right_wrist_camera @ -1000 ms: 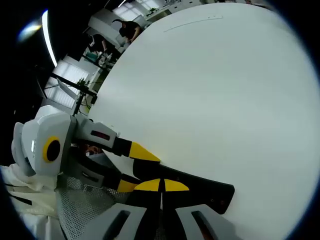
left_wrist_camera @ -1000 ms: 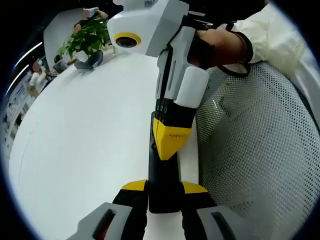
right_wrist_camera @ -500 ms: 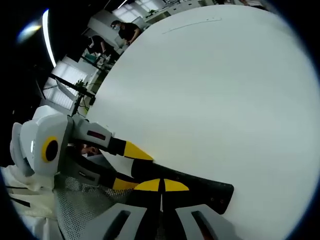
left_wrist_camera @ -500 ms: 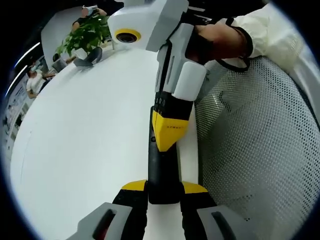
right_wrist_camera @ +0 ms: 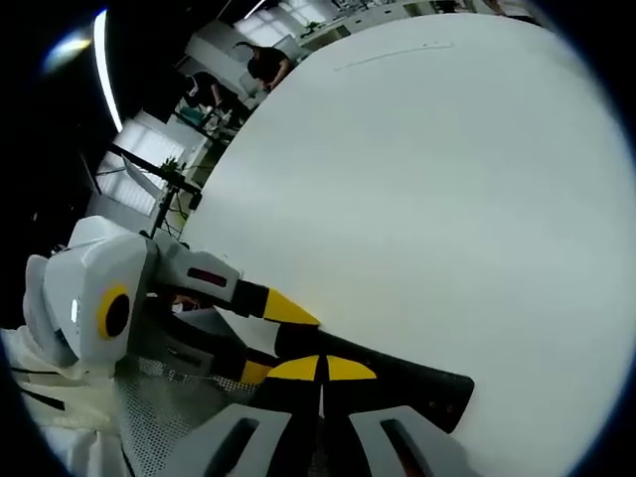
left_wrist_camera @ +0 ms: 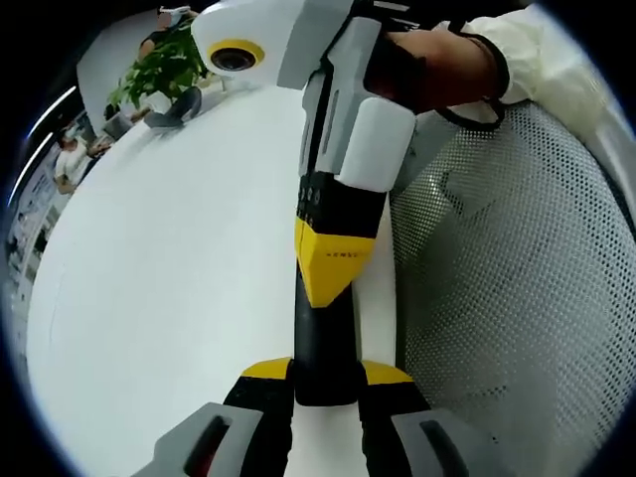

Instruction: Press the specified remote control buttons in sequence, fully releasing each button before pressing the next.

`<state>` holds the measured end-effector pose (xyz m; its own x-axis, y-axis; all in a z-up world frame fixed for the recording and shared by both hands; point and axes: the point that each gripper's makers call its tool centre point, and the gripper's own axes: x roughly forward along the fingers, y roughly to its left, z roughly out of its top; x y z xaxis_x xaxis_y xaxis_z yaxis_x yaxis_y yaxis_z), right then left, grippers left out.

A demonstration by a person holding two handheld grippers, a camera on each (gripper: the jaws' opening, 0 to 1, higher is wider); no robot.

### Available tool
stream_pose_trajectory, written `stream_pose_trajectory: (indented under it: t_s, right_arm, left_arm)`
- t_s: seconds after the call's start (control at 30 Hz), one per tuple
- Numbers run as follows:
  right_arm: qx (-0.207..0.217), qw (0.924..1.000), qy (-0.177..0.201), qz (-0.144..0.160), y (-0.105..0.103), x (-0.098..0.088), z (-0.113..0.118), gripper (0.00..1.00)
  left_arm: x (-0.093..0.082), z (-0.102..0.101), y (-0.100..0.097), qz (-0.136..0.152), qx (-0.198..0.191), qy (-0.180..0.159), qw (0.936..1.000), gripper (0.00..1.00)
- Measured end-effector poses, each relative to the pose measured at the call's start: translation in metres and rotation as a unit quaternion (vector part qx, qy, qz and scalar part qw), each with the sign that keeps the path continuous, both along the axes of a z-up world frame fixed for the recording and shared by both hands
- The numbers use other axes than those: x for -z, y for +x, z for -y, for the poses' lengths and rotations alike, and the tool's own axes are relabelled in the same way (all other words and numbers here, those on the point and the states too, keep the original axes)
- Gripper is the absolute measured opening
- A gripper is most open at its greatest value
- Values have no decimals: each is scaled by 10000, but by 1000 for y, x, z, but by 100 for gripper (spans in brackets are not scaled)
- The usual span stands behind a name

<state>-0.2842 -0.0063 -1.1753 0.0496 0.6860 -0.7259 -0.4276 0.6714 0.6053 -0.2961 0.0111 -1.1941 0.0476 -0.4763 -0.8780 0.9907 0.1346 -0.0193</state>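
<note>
Left gripper view: the left gripper [left_wrist_camera: 326,397] has its jaws closed on the near end of the black remote control [left_wrist_camera: 324,333], which runs away along the white table [left_wrist_camera: 169,288] by its right edge, beside a mesh chair back [left_wrist_camera: 507,288]. Over the last second the right gripper [left_wrist_camera: 333,270] has slid nearer along the remote, its closed yellow tip now pressing on the remote's face; likely a button press is under way.

Right gripper view: the right gripper [right_wrist_camera: 320,383], jaws together and holding nothing, bears on the remote's middle. The left gripper has edged slightly right.
</note>
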Motion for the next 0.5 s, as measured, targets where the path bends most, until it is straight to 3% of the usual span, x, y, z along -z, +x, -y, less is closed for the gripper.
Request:
stream_pose_trajectory:
  t_s: [0.2, 0.5]
  right_arm:
    - [-119, 9999, -21, -26, -3, 4, -4, 0]
    - [-262, 9992, -208, 196, -5, 6, -2, 0]
  left_arm:
    - [0, 0, 0, -3, -21, 25, 10000, 23]
    - [0, 0, 0, 32, -120, -49, 9999, 23]
